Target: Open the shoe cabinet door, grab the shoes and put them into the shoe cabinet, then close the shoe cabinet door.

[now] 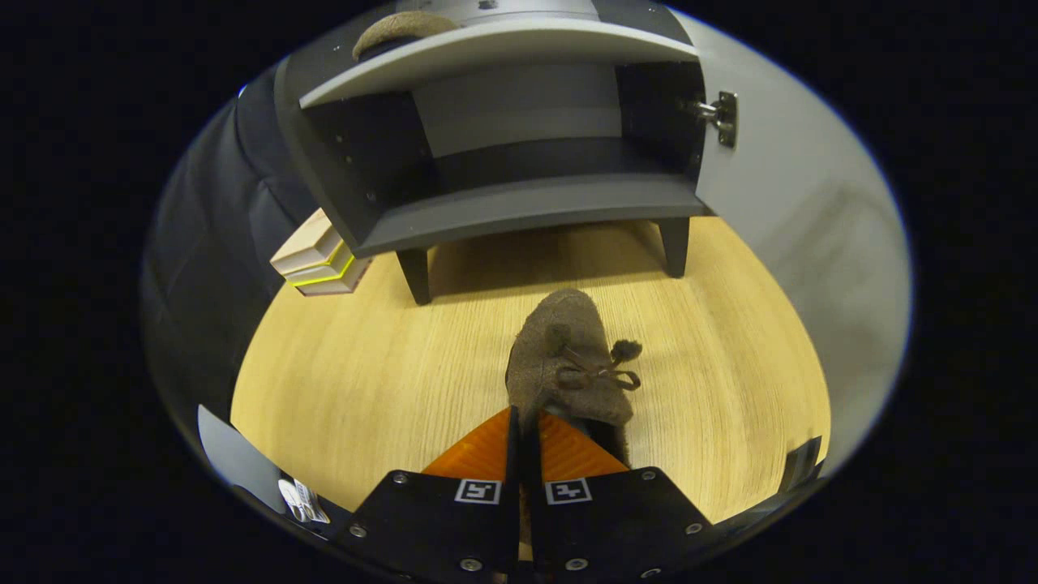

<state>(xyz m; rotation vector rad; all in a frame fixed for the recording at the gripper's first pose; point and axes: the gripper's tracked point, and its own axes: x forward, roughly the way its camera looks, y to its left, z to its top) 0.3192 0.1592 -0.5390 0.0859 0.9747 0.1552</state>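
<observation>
I was looking down on a pale wood-grain tabletop [365,389] that carried everything in front of me. The shoe cabinet [519,211] stood on it on short dark legs, its door [795,203] swung open to one side. Beside the cabinet's other side a small stack of wooden blocks [320,264] rested on the tabletop, near the booth wall. A brown suede shoe [568,357] with a bow lay on the wood just ahead of the cabinet, its heel end between my jaws, which were drawn close together around it. The cabinet's lower shelf [527,215] was bare.
</observation>
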